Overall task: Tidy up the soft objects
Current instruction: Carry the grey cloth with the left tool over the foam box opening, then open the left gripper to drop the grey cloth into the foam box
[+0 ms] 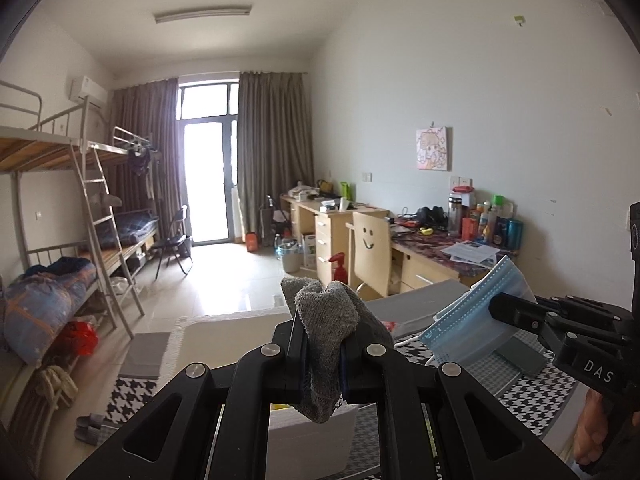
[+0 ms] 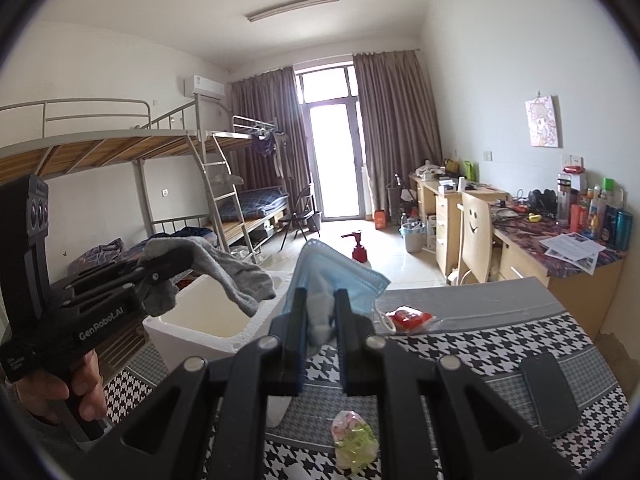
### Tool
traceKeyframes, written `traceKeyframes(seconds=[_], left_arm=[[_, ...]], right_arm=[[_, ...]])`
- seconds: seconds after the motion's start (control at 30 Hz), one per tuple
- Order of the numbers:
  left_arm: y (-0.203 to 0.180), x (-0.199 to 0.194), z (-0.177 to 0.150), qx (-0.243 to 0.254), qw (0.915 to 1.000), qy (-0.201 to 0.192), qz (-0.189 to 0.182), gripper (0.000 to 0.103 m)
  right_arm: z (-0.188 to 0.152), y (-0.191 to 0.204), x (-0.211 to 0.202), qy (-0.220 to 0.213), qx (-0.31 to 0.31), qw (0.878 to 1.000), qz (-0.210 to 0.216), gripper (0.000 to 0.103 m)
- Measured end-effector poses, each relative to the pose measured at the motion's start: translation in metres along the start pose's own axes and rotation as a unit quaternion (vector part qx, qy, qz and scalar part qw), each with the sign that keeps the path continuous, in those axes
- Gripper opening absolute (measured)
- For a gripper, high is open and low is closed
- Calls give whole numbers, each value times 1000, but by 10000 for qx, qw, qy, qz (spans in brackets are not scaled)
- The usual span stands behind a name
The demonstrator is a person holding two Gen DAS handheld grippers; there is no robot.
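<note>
**Ana:** Dormitory bunks and a cluttered desk stood behind the houndstooth cloth (image 2: 520, 344) where the person worked. What did each tool hold?

**Ben:** The left gripper (image 1: 323, 354) had its jaws nearly closed, pinching a grey sock (image 1: 326, 320) that bunched above the pads and dangled below them. The right gripper (image 2: 320, 322) was likewise almost shut, clamped on a blue face mask (image 2: 340, 276), which fanned upward past its fingers.

**Ana:** And where did those soft things sit relative to the white foam box (image 2: 204, 312)?

**Ben:** In the right wrist view the sock hung over the box's opening, at the left of the cloth; the mask was just right of the box's near wall, not yet above it.

**Ana:** So how should the step have been done well?

**Ben:** Judging by that, both items probably belonged in the box. The left hand would have needed to lower the sock's trailing end inside before letting go, so it didn't drape over the rim. The right would have had to carry the mask left, clearing the wall, and watch its ear loops, which might snag.
</note>
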State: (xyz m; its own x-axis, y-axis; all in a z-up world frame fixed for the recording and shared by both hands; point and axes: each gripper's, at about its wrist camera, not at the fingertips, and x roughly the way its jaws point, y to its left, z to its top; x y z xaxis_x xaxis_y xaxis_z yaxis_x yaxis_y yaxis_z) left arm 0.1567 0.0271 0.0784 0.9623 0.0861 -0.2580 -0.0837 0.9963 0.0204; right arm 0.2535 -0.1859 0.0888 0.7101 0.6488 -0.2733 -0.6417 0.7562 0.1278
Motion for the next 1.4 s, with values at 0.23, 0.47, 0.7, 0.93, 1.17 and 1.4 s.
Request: traceKeyframes(seconds=[0.23,0.47,0.7,0.93,1.17,1.4], left_arm=[[11,1,-1,-47,9997,55,213,12],[20,5,-2,-104,9986,179,480,12],[25,14,-3,-165,9972,290,665,12],[32,24,-5,-237,9963,407,722,12],[42,37,-8,-301,9954,558,714,12],[50,47,-11,-378,9940,719,728,12]], right_arm=[[2,9,7,31,-60,9997,226,16],[8,18,19,118,-178,9991,368,16],[12,26,27,150,-235,9983,518,16],[16,31,34,191,-265,9979,567,16],[18,33,41,225,-292,9977,564,15],[18,38,48,277,-324,9976,545,16]])
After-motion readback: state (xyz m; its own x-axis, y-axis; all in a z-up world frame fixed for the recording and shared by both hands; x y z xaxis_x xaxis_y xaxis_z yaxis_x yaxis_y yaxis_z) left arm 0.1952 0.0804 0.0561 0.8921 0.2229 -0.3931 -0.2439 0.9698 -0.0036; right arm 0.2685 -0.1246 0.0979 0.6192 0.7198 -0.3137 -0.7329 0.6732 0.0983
